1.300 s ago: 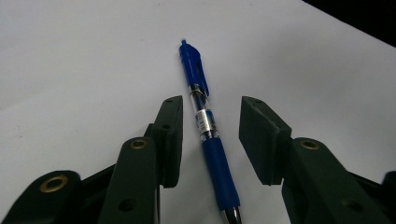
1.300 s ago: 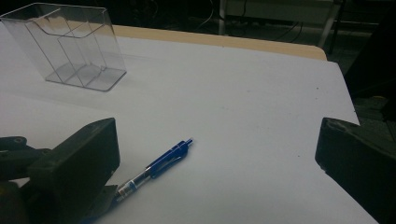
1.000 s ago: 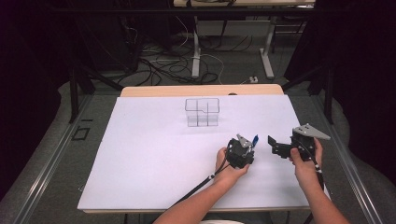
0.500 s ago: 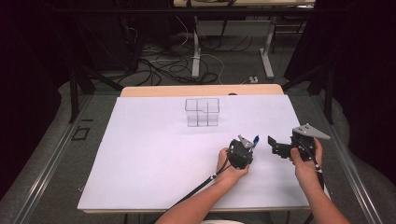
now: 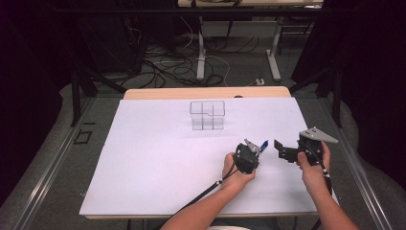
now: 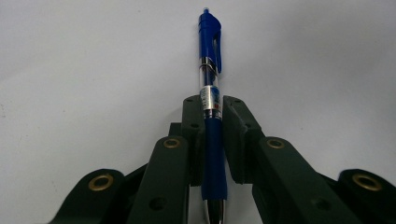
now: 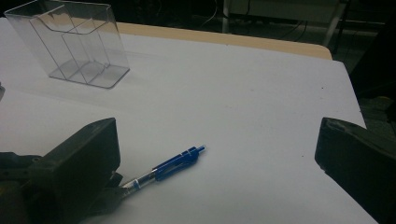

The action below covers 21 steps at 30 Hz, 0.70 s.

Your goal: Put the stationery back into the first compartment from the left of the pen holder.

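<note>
High view: the white table [image 5: 158,158] carries a clear organizer [image 5: 207,115] at the far side. Nearer, the right gripper [image 5: 282,149] hangs with jaws wide apart. The left gripper [image 5: 252,146], jaws just closing, clamps the blue pen [image 6: 211,100] lying on the table.

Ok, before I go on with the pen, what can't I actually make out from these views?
- Pen tip: in the left gripper view it is cut off by the bottom edge, between the left gripper jaws.
- Pen lower half: in the right gripper view it is hidden behind the near black jaw.
- Print on the pen's label: too small and blurred.
- Clear organizer: in the high view, too small and see-through to tell whether its compartments hold anything.
</note>
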Tool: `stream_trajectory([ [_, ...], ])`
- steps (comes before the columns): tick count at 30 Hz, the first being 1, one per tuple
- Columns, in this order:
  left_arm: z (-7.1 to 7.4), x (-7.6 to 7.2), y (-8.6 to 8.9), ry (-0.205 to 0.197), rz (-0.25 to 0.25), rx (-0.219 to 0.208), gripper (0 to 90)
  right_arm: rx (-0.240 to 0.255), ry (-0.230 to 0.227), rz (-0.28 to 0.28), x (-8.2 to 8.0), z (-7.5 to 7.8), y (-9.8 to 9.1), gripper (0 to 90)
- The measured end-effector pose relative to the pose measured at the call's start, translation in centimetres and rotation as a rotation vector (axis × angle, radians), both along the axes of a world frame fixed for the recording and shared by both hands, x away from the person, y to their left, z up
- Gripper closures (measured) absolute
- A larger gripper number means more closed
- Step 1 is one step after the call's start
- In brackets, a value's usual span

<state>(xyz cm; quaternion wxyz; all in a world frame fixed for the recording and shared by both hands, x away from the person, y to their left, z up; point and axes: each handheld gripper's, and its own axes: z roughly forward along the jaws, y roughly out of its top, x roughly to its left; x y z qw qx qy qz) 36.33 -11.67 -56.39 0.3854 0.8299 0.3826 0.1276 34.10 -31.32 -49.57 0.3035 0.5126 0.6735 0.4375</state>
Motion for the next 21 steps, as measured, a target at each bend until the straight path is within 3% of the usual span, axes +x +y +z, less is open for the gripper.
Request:
stream_trajectory([
  [7,0.1,0.3,0.4,0.013,0.000,-0.005,80.2,-0.006,0.001,0.004,0.1,0.0,-0.2,0.0],
  [11,0.3,0.6,0.9,0.022,0.013,-0.040,80.2,0.000,-0.007,-0.004,0.1,-0.1,-0.1,0.0],
  [21,1.1,0.8,2.3,-0.003,0.028,-0.079,80.2,-0.014,-0.001,0.005,0.0,0.0,0.0,0.0],
])
